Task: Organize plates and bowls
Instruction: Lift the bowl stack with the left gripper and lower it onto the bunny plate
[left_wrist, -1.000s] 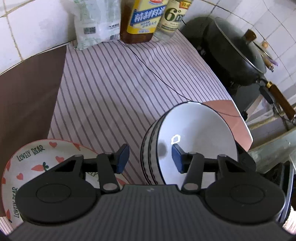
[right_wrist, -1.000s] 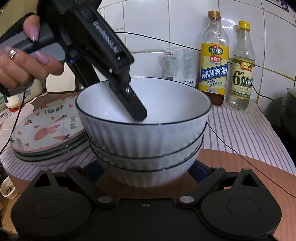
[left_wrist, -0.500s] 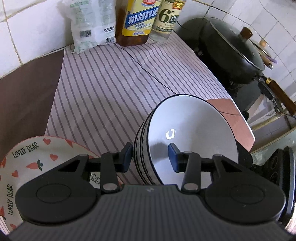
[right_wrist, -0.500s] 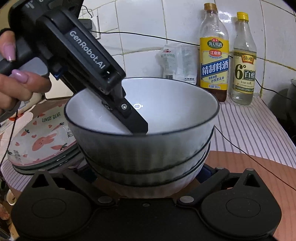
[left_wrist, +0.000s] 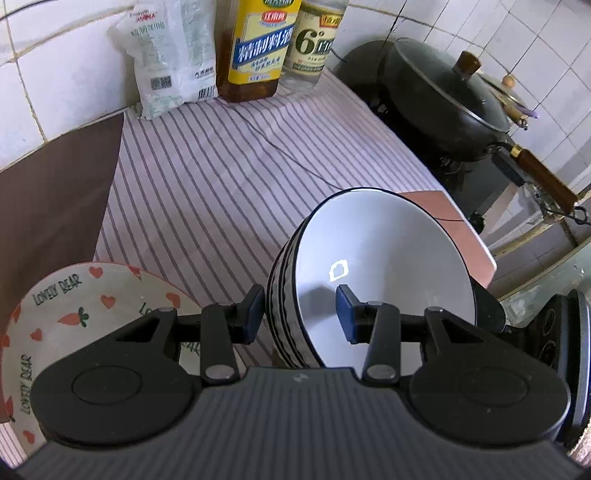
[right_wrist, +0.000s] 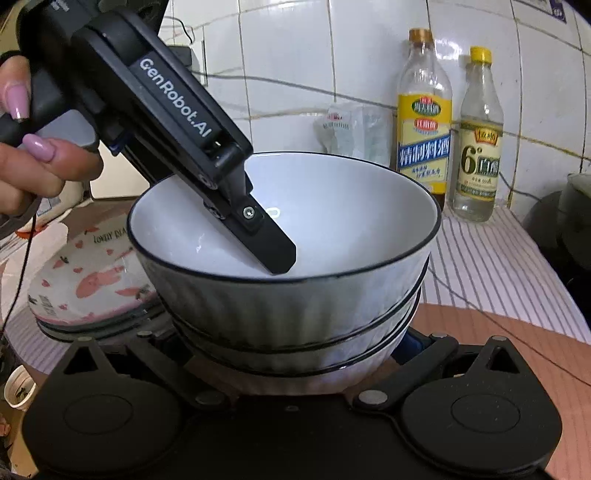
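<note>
My left gripper (left_wrist: 300, 314) straddles the wall of the top glossy white ceramic bowl with ribbed outside and thin dark rim (right_wrist: 284, 236), one finger inside, one outside, clamped on it; that bowl nests in the stack, tilted, mouth up; my right gripper's (right_wrist: 291, 343) jaws flank the stack's base, grip unclear; heart-printed round plates (right_wrist: 88, 280) sit left of the bowls.

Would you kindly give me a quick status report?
Left gripper straddles wall of stacked bowls, grip unclear. Right gripper flanks bottom bowl. Plates stacked alongside. Nothing blocking.
</note>
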